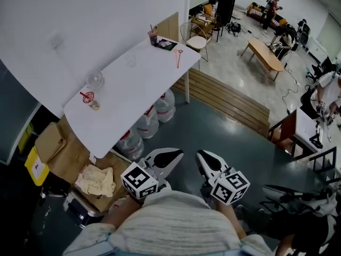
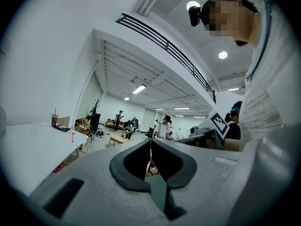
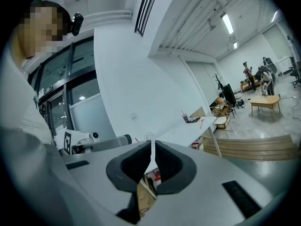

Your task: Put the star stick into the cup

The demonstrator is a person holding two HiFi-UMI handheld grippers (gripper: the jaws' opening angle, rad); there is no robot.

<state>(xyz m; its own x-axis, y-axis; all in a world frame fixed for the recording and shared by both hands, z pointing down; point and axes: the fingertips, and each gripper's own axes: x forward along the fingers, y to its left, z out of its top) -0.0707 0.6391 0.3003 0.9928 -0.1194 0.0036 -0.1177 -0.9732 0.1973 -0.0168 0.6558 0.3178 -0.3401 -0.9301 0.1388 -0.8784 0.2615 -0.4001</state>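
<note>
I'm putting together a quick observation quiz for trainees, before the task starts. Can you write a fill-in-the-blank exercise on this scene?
1. The left gripper and the right gripper both have their jaws ___, with nothing held.
2. The clear cup stands on the ___ table.
3. The water jugs sit ___ that table.

Missing words: shut; white; under.

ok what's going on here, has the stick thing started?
Not yet. A person stands back from the white table, holding both grippers close to the chest. The left gripper and the right gripper each have their jaws together with nothing between them. On the table, a clear cup sits near one end and a thin red stick lies near the other, both untouched.
</note>
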